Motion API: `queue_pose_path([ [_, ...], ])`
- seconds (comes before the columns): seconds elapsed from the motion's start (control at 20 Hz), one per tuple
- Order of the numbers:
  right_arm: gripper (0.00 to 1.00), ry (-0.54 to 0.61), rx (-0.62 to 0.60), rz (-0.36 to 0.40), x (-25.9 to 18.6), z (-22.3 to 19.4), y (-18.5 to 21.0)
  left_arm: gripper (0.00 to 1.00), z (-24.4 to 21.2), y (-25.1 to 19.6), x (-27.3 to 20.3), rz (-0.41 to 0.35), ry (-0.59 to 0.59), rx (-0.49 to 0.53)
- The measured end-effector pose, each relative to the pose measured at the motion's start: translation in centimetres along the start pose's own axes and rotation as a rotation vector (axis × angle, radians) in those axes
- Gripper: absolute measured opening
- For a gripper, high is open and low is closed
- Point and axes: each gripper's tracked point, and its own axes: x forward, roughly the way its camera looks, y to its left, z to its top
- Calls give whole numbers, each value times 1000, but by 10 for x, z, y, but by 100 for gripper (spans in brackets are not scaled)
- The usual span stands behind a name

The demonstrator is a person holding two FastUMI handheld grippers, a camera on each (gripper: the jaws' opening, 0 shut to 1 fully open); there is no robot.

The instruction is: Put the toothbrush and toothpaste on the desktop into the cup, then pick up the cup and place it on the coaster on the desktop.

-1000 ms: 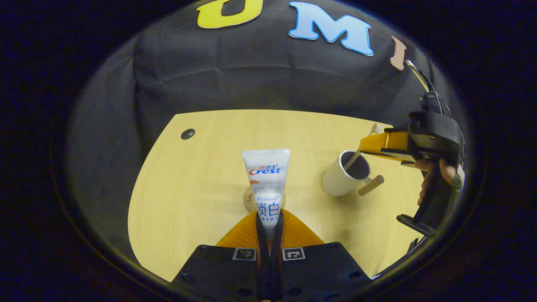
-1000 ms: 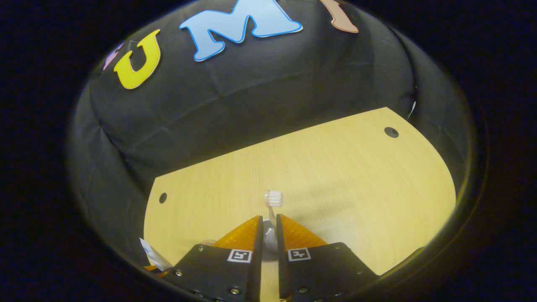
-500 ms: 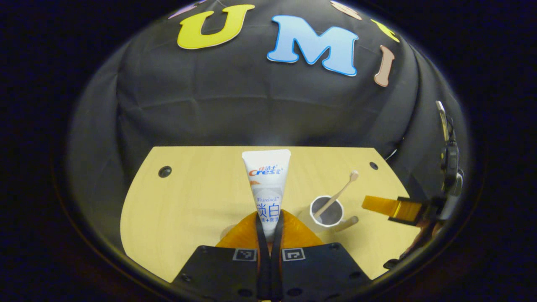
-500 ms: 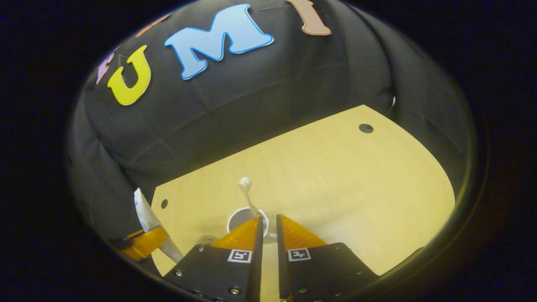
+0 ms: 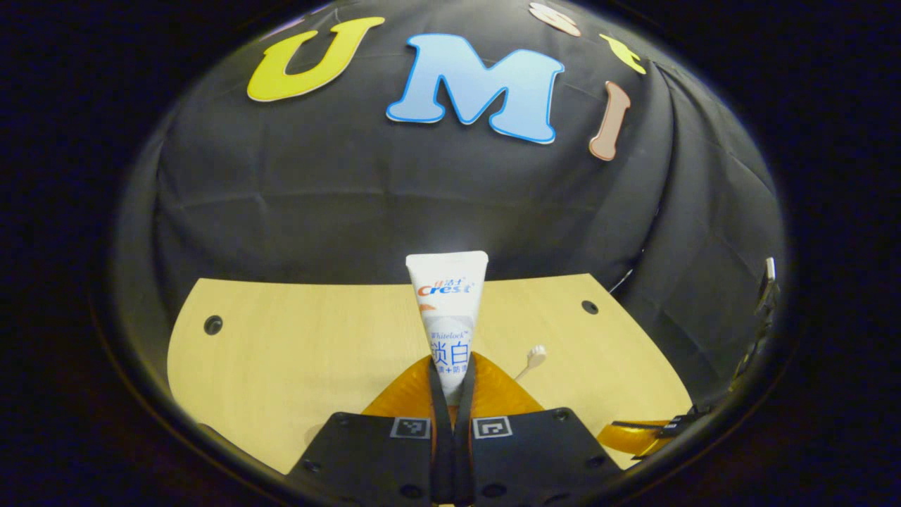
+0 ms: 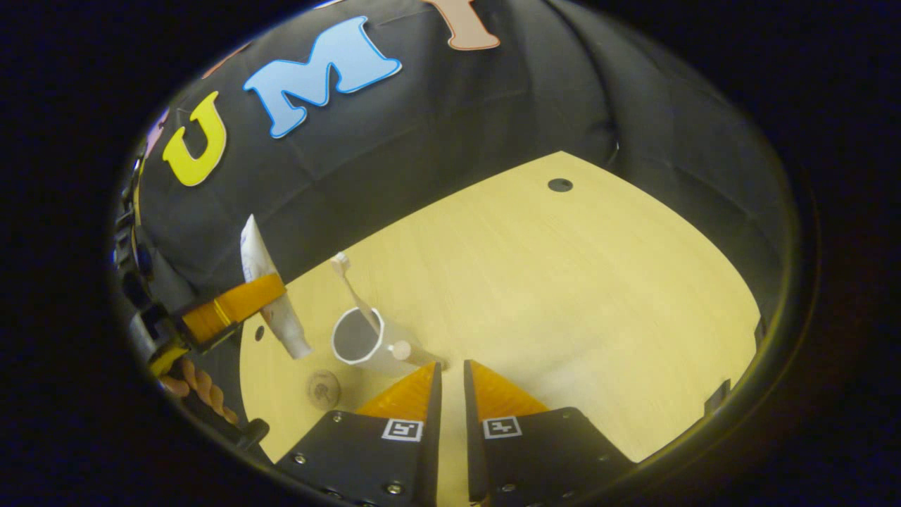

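In the right gripper view, the white cylindrical cup (image 6: 357,336) stands at lower left on the light wooden desktop (image 6: 563,282), with the pale toothbrush (image 6: 350,285) leaning inside it. The small round brown coaster (image 6: 323,388) lies just beside the cup, lower left. The left gripper (image 5: 451,366) is clamped on the white toothpaste tube (image 5: 448,317), above the cup's left side. The right gripper (image 6: 450,373) has its jaws slightly apart, empty. The desktop's right half is free. Compared with half a second ago, the right gripper has moved back from the cup.

At lower left of my right gripper view, the white cup (image 6: 360,341) stands upright with the pale toothbrush (image 6: 350,285) leaning bristles-up inside it, the white toothpaste (image 6: 266,285) tube hanging cap-down left of it, and the small round coaster (image 6: 323,389) lying below.
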Motion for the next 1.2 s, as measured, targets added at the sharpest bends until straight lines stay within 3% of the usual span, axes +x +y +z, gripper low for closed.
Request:
queue_pose_path([
  [0.55, 16, 40, 51, -105, -11, -14, -75, 7, -13, -20, 56, 4, -26, 6],
  [0.85, 16, 72, 50, -124, -10, -21, -89, 9, -24, -26, 64, 41, -45, 98],
  [1.0, 16, 76, 37, -111, -6, -16, -83, 25, -40, -29, 64, 25, 4, 124],
  [1.1, 16, 77, 20, -95, -2, -15, -77, 29, -50, -30, 59, 10, 36, 94],
  [1.2, 16, 76, 1, -76, 0, -11, -68, 65, -49, -21, 52, 33, 20, 78],
])
